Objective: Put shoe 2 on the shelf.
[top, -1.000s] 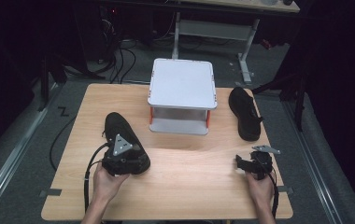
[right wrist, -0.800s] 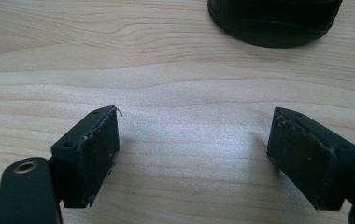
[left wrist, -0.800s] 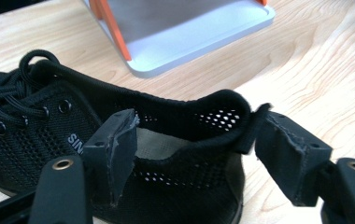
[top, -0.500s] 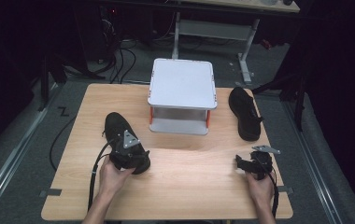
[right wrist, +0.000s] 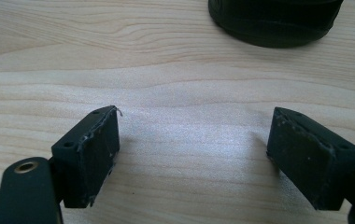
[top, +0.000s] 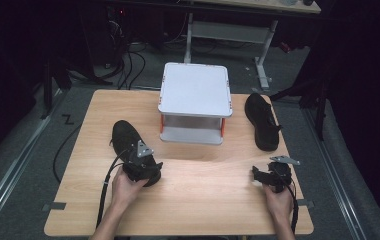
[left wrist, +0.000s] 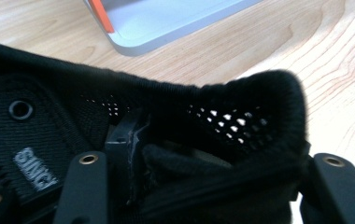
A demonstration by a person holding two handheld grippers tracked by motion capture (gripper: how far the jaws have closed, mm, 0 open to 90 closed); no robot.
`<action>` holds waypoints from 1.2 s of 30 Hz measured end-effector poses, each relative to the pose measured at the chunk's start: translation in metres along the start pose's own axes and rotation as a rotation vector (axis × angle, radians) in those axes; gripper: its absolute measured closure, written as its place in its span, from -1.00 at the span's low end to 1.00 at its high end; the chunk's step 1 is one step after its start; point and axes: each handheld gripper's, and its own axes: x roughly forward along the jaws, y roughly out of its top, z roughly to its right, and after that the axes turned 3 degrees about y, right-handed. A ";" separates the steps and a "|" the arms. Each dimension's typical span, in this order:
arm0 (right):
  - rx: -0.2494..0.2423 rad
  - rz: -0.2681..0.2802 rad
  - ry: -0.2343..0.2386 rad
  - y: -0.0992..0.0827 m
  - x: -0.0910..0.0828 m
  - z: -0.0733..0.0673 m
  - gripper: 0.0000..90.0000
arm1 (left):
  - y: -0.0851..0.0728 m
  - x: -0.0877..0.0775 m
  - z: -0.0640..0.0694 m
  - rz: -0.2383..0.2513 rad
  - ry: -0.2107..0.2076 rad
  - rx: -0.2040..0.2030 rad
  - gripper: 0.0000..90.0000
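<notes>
Shoe [top: 128, 145] on the left half of the table [top: 203, 205] lies with its long axis slanting from far-left to near-right, heel end nearest the person. The left gripper [top: 140, 167] has one jaw inside the heel opening and one outside, clamped on the collar [left wrist: 241, 154]. A wide bare stretch of wood separates it from the right gripper [right wrist: 192, 149], which rests near the front right edge, jaws spread wide with nothing between them. A second shoe [top: 262, 121] lies beside the white stand [top: 194, 102].

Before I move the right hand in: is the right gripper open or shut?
Open. In its own view the right gripper has its jaws wide apart with bare table between them, holding nothing.
</notes>
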 end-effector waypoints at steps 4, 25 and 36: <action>0.000 0.000 0.000 0.000 0.000 0.000 -0.63 | -0.001 0.000 -0.001 -0.004 -0.006 0.012 -0.01; 0.002 -0.001 0.000 0.000 0.000 0.000 -0.63 | -0.001 -0.017 0.000 0.045 -0.055 0.033 0.71; 0.002 -0.001 0.000 0.000 0.000 0.000 -0.63 | 0.003 -0.031 0.005 0.106 -0.106 0.035 0.79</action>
